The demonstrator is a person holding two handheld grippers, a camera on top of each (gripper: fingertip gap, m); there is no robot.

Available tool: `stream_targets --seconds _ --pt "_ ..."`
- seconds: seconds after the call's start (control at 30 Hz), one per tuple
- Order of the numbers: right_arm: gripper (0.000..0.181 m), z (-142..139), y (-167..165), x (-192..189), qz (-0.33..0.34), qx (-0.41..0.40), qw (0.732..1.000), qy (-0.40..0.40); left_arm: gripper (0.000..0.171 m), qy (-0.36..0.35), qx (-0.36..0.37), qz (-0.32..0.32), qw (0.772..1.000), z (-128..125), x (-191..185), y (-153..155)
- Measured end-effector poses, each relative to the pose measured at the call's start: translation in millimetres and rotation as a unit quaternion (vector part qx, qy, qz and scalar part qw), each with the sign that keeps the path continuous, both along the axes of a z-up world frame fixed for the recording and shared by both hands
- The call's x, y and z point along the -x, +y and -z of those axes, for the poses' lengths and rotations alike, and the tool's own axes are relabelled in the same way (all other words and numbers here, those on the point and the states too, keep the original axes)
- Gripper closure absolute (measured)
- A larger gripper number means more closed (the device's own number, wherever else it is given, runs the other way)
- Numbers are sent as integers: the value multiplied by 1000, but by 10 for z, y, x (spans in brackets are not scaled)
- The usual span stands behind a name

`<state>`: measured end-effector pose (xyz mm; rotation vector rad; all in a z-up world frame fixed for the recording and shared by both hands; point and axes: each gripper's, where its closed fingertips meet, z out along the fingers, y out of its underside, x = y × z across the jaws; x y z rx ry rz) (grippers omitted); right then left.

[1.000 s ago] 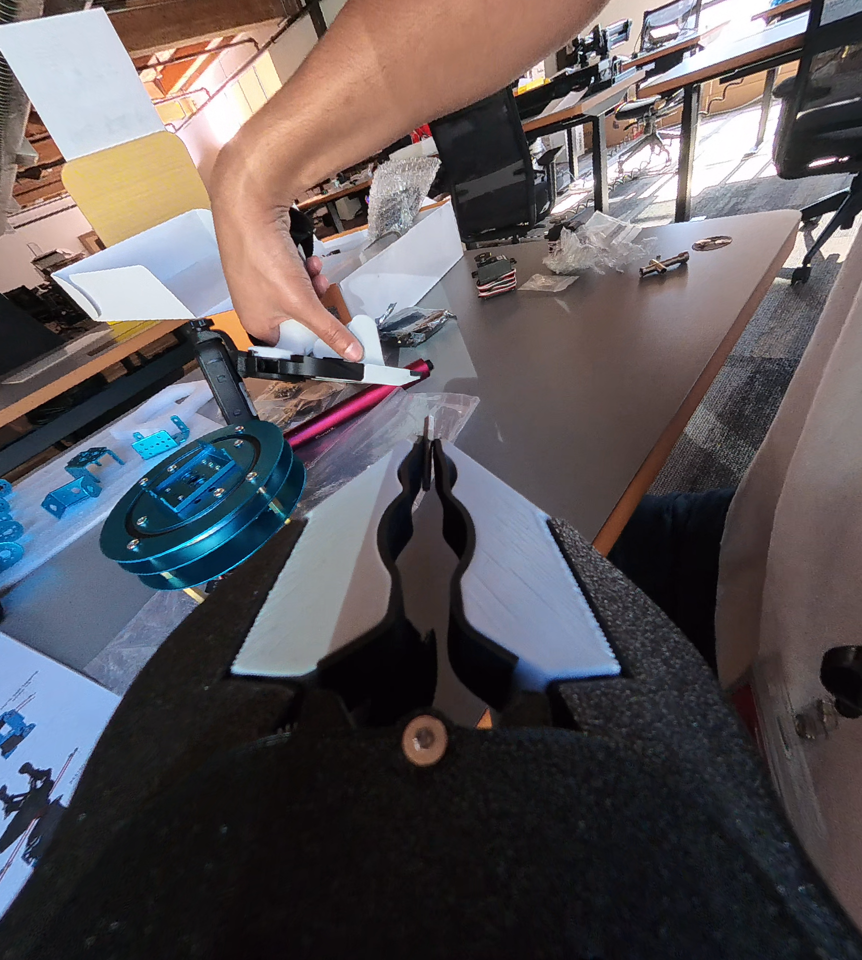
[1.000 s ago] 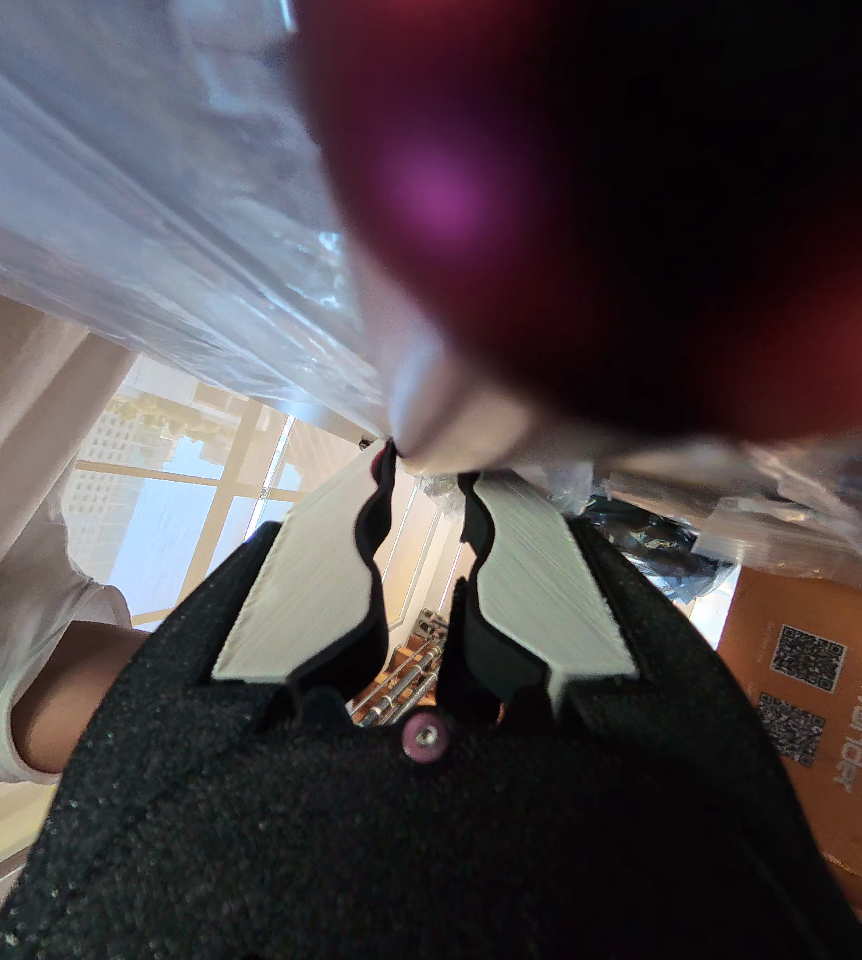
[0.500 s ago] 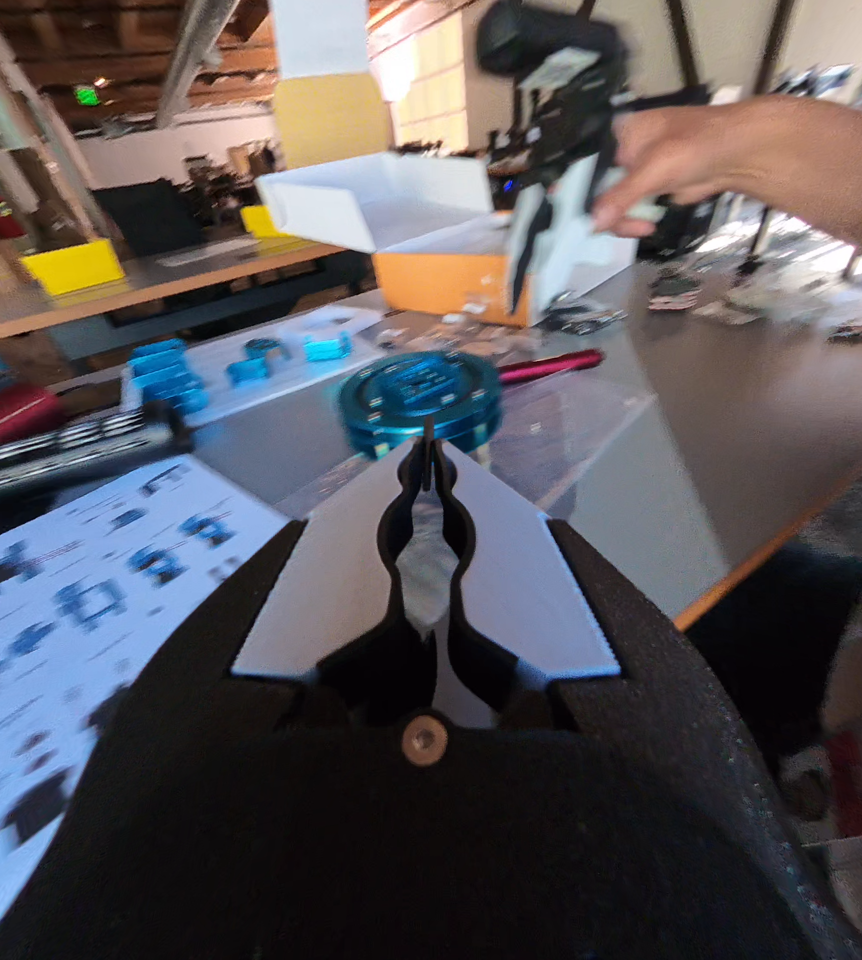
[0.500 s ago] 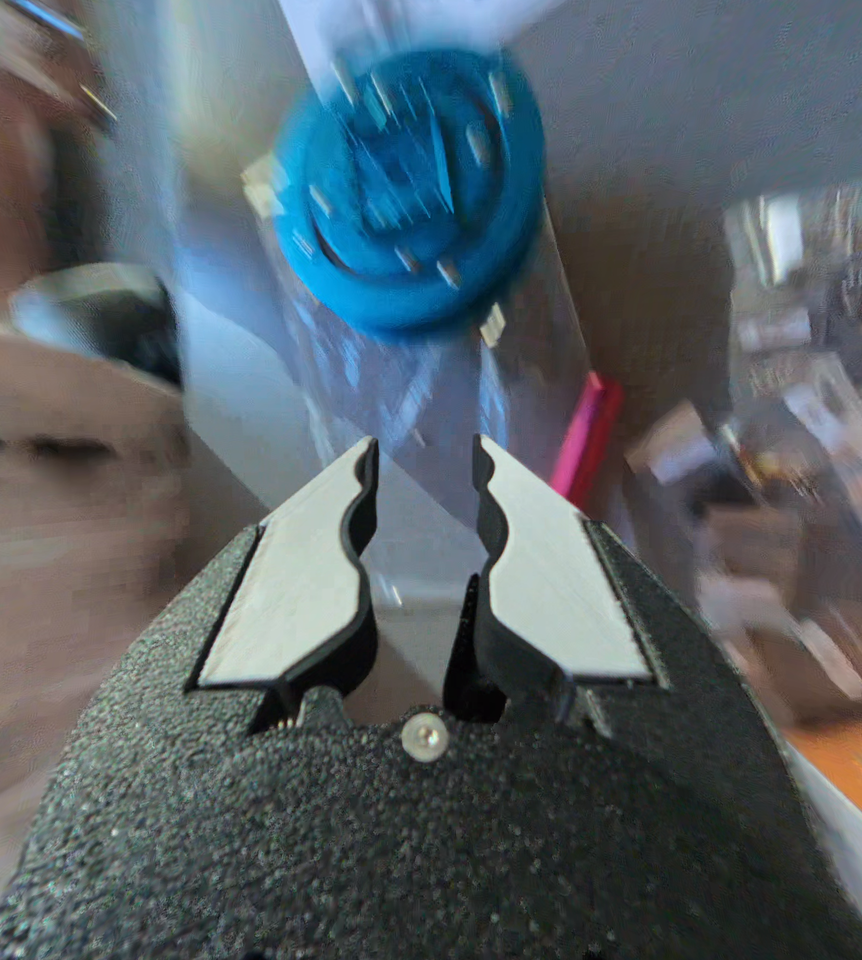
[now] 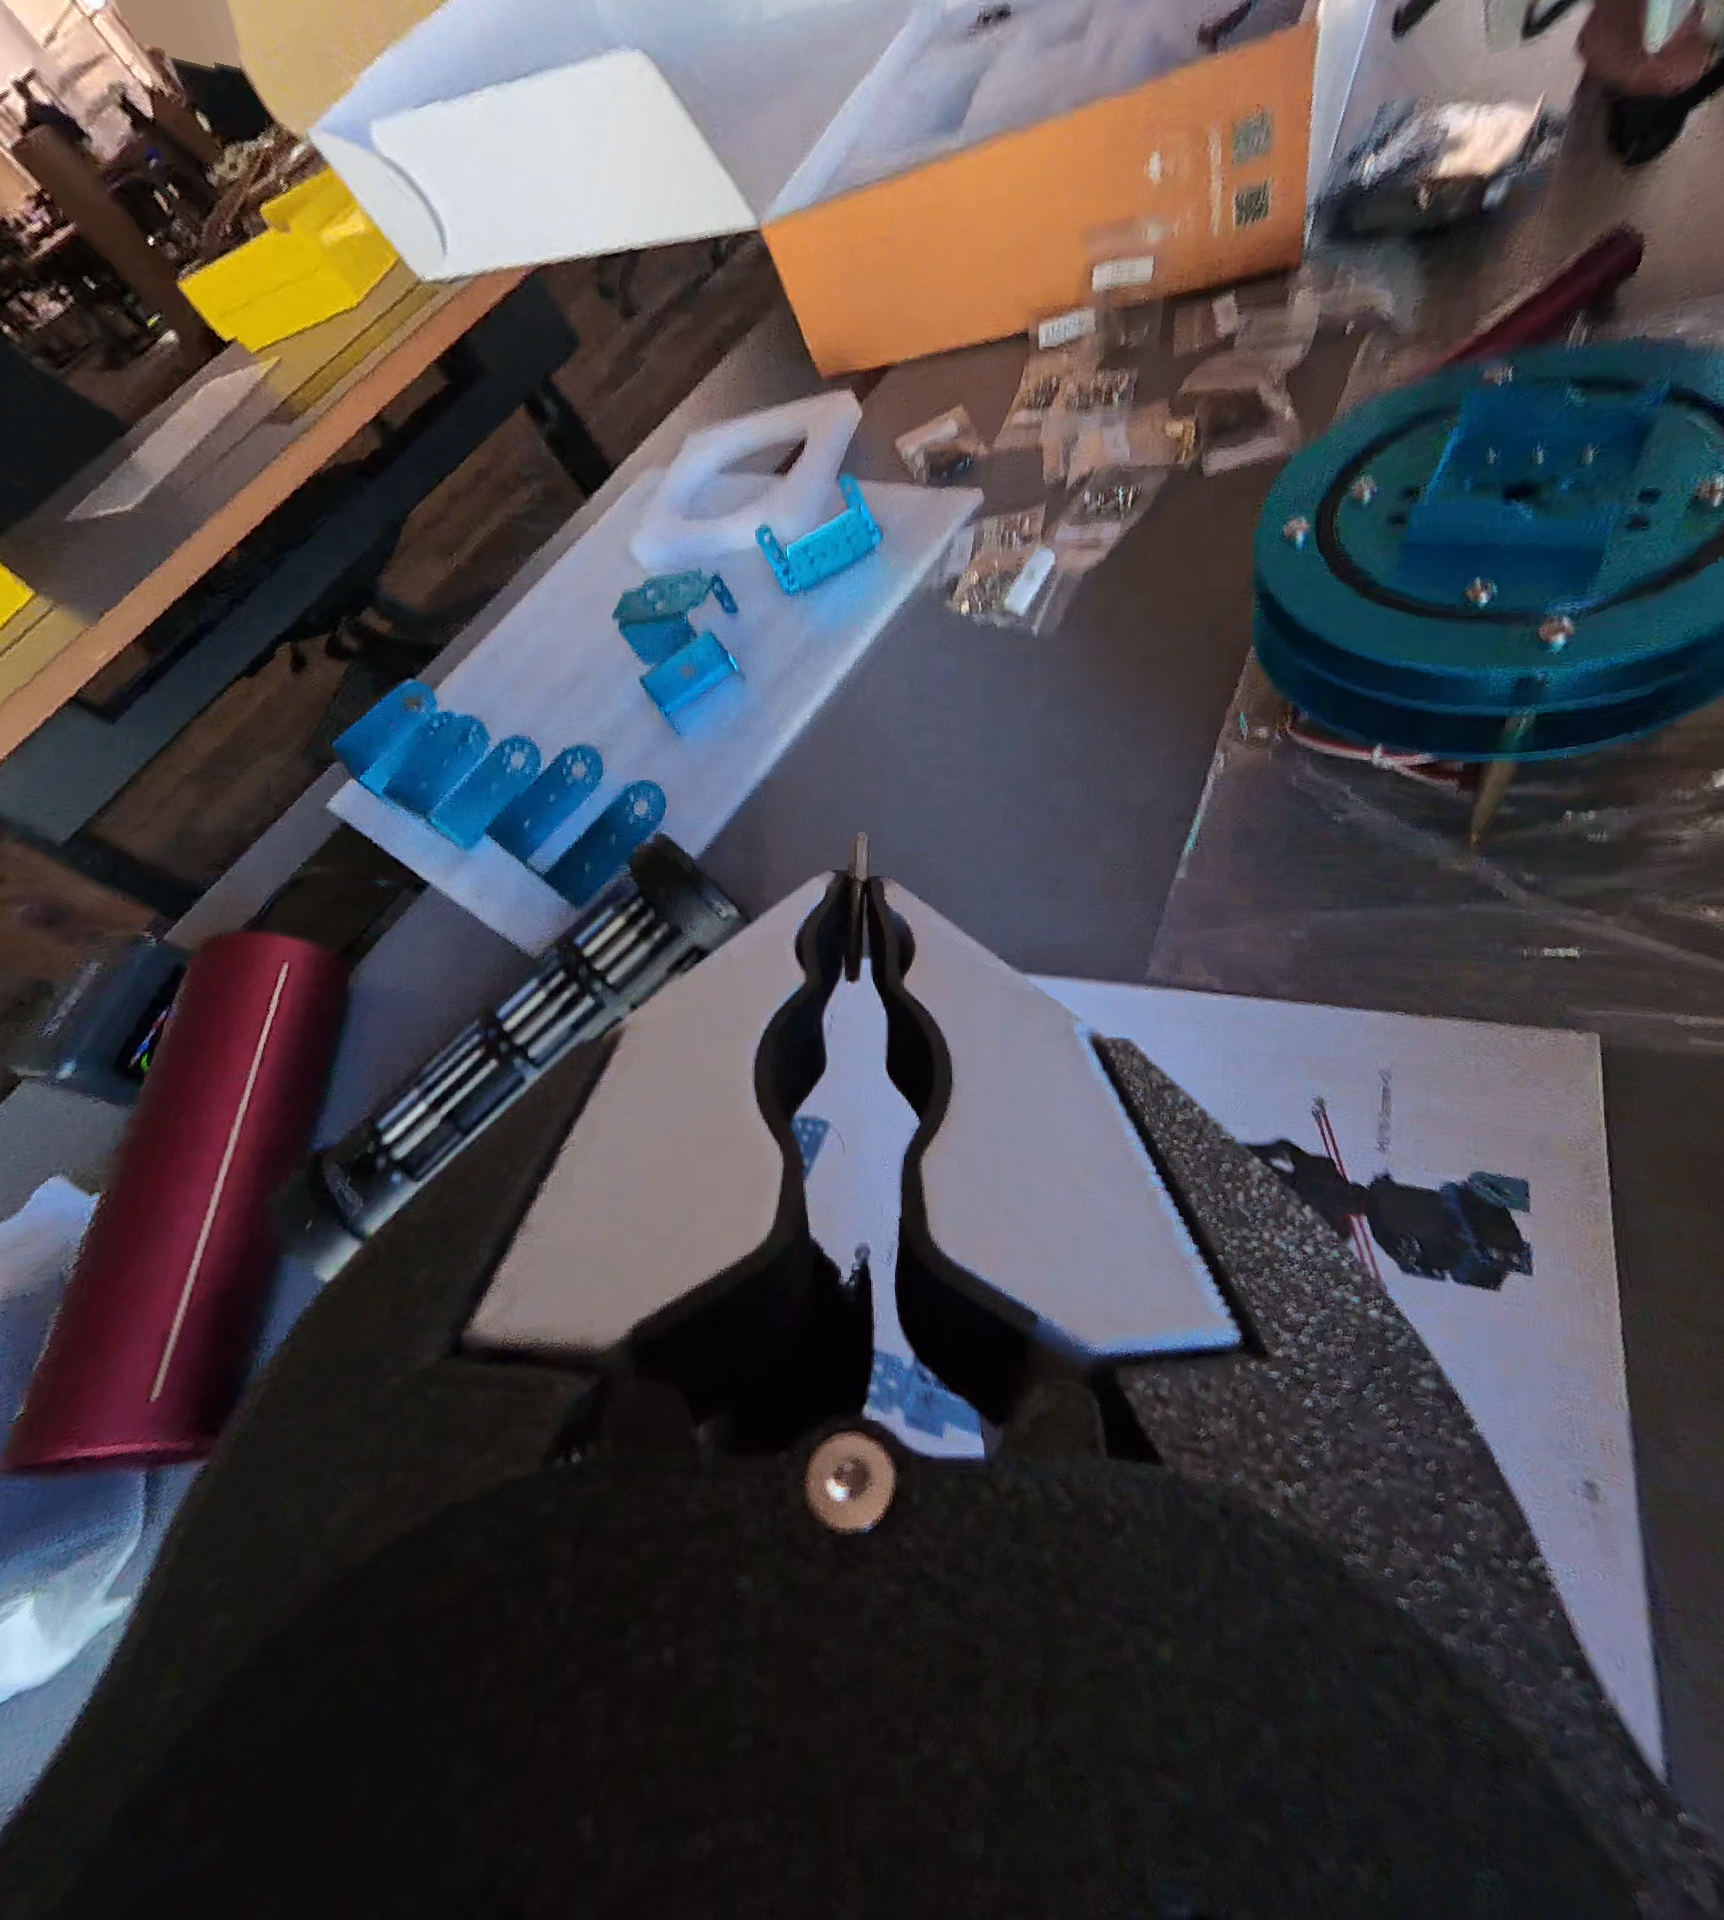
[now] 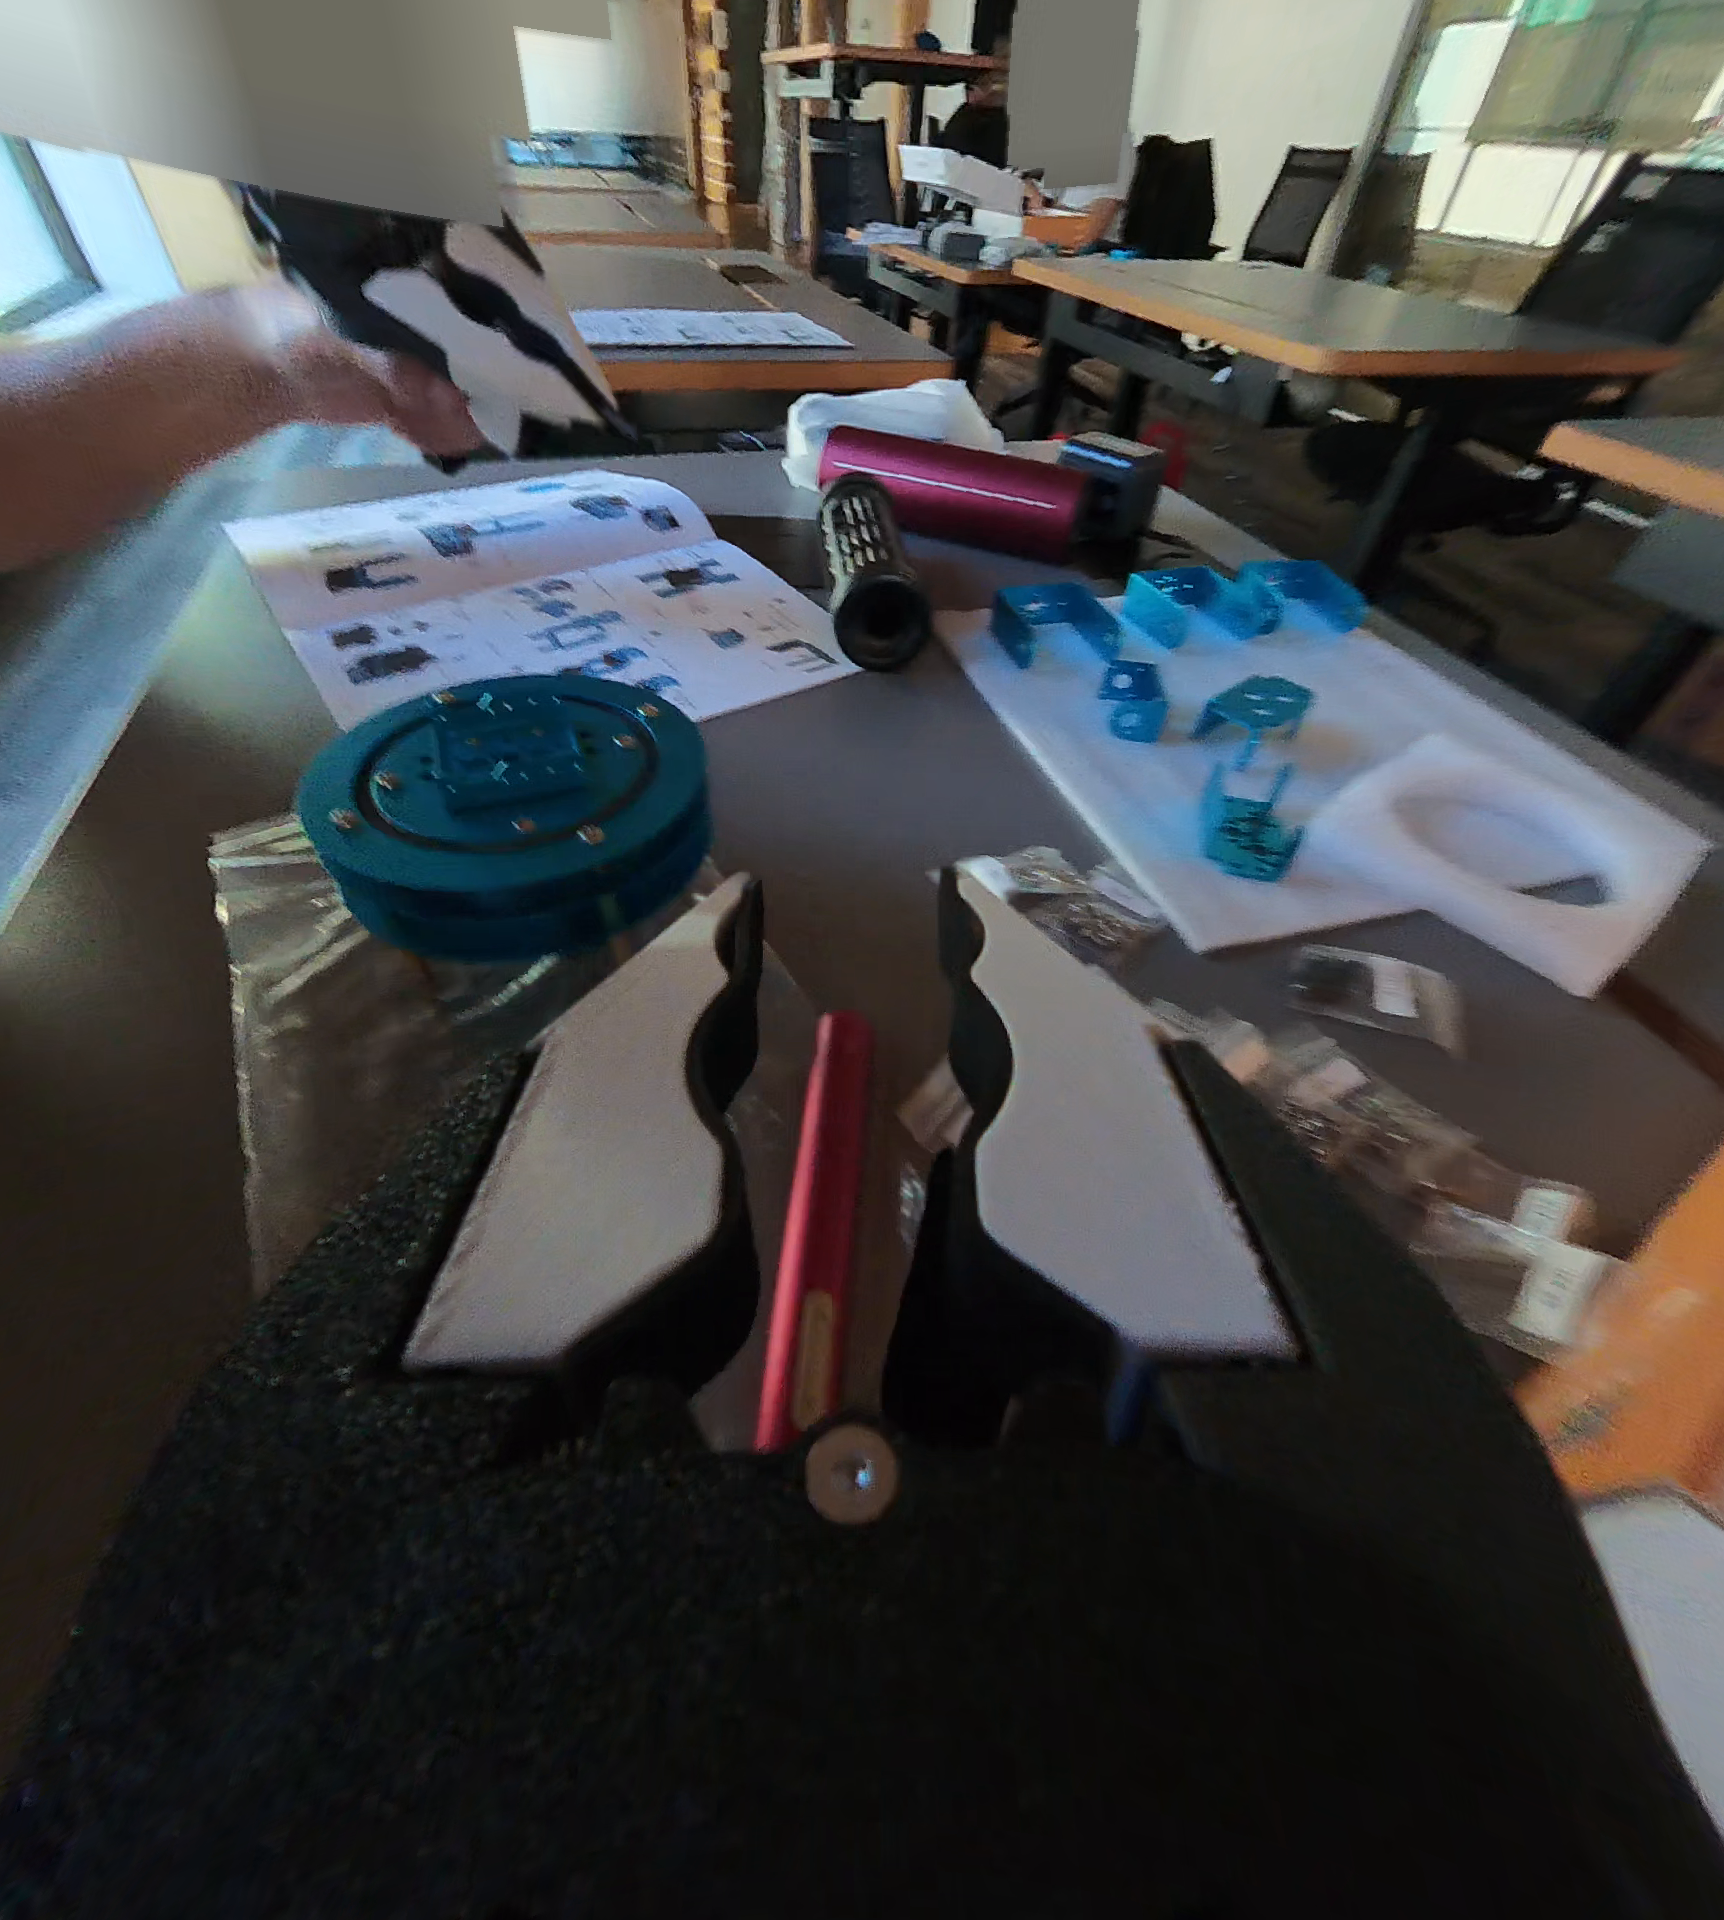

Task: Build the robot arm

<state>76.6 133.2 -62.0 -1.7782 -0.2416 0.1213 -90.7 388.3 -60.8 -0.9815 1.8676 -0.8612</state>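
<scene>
My left gripper (image 5: 860, 906) is shut, with a thin small metal pin (image 5: 860, 850) sticking out between its tips. It hovers over a printed instruction sheet (image 5: 1377, 1122), next to a black bit holder (image 5: 525, 1039). My right gripper (image 6: 850, 894) is open and empty above a red screwdriver handle (image 6: 822, 1195), which lies on the table between the jaws. A teal round base (image 6: 505, 810) stands on clear plastic wrap just ahead and to the left; it also shows in the left wrist view (image 5: 1554, 540). The left gripper (image 6: 494, 332), held by a hand, shows far off.
Blue metal brackets (image 5: 515, 795) lie on a white sheet (image 5: 837, 592), with white foam (image 6: 1502, 852) beside them. A dark red cylinder (image 5: 183, 1195), small bags of screws (image 6: 1066, 894) and an open orange box (image 5: 1045, 187) are on the grey table (image 6: 889, 790). Its edge (image 6: 1668, 1029) runs at the right. The tips of one gripper are about 30 cm away from the tips of the other.
The right gripper lifted away from the red handle and plastic, opened wider and now looks across the table. The left gripper swung left over the instruction sheet, still shut.
</scene>
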Motion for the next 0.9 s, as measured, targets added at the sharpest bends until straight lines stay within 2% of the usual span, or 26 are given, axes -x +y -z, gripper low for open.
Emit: stream_targets --seconds 0.13,0.3,0.4,0.5,0.6,0.7,0.8,0.9 --pt "156 100 -191 -218 38 16 995 -88 169 -2 70 -7 998 -71 -60 56" --pt "149 52 -251 -170 30 31 993 -110 169 -7 213 -38 976 -267 60 -128" --pt "147 13 -302 -33 22 32 989 -142 169 41 265 -79 960 -128 177 -200" --pt "148 66 -323 26 19 48 988 -145 169 74 257 -106 958 26 352 -200" --pt "148 113 -269 114 26 65 992 -109 169 76 257 -58 962 49 538 -352" --pt "147 309 -219 672 -25 148 988 -28 169 78 271 -3 959 114 673 -568" --pt "158 597 -216 1082 -8 180 984 4 169 92 296 39 950 219 750 -777" --pt "160 934 -264 1058 62 223 973 19 169 109 330 69 935 264 749 -929"
